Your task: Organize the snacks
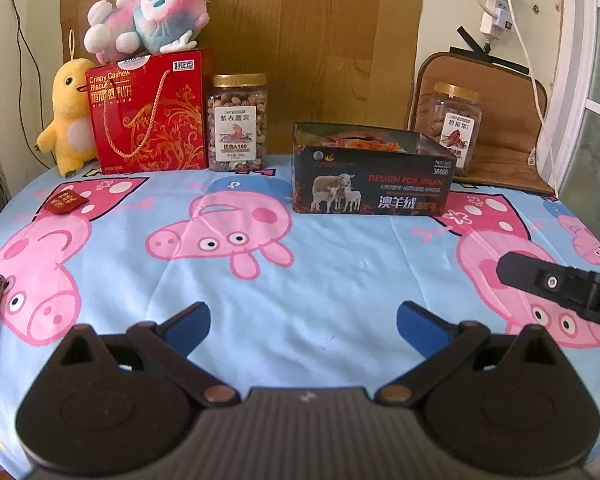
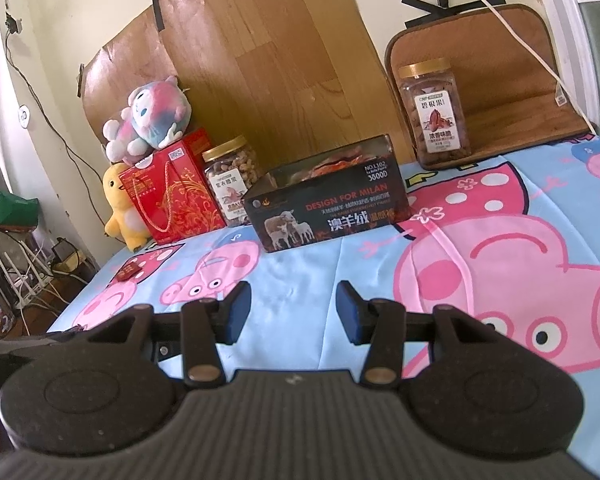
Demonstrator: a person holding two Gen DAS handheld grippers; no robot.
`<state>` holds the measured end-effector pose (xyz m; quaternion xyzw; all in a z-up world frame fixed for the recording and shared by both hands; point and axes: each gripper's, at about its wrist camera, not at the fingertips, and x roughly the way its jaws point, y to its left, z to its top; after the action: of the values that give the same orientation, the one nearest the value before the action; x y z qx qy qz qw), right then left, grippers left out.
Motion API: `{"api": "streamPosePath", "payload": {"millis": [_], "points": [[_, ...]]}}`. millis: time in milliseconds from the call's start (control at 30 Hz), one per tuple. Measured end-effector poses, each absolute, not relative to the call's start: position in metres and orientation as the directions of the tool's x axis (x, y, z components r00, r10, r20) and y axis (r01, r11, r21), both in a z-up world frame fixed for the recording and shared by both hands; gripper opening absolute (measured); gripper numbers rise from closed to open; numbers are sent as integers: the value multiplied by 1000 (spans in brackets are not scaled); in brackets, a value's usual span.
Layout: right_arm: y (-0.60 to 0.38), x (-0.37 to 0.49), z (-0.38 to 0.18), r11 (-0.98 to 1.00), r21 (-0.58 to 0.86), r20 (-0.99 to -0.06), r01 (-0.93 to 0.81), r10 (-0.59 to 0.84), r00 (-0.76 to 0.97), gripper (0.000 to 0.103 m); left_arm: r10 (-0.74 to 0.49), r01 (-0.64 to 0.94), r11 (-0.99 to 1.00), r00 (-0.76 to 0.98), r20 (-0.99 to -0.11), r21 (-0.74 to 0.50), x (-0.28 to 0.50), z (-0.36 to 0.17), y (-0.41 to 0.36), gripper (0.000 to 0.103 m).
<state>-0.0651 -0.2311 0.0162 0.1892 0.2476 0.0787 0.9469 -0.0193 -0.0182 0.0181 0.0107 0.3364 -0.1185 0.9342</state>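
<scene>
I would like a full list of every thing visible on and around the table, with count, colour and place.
Nut jars: 2, clear with gold lids; one beside the red gift bag, one at back right on the brown cushion.
Red gift bag: 1, red with gold pattern, back left.
Open box: 1, black with sheep picture, back centre.
Small packet: 1, dark red, left on the cloth.
Plush toys: 2; pink-blue one on top of the bag, yellow duck left of it.
Tablecloth: 1, light blue with pink pigs.
Brown cushion: 1, against the wall.
Left gripper: 1, black, blue pads, jaws open.
Right gripper: 1, same, jaws open.
</scene>
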Motion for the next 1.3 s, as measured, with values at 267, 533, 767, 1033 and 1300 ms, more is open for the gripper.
{"api": "streamPosePath", "payload": {"millis": [267,533,767,1033,1300], "points": [[-231,-66,16,918,394,-437,-46,232,869,50,-218,237,970,744,-632,-56,-20,18,-19,103],[-232,-64,14,917,396,-440,-40,228,869,50,-216,247,968,743,-634,-41,-20,16,-25,103],[-239,-66,8,911,410,-444,-39,237,864,50,-218,244,969,739,-638,-47,-19,14,-34,103],[-249,-68,2,902,430,-449,-35,247,859,50,-249,288,957,731,-635,-42,-19,14,-55,103],[-256,-71,2,899,437,-437,-35,246,865,50,-237,280,959,735,-635,-34,-20,14,-54,103]]}}
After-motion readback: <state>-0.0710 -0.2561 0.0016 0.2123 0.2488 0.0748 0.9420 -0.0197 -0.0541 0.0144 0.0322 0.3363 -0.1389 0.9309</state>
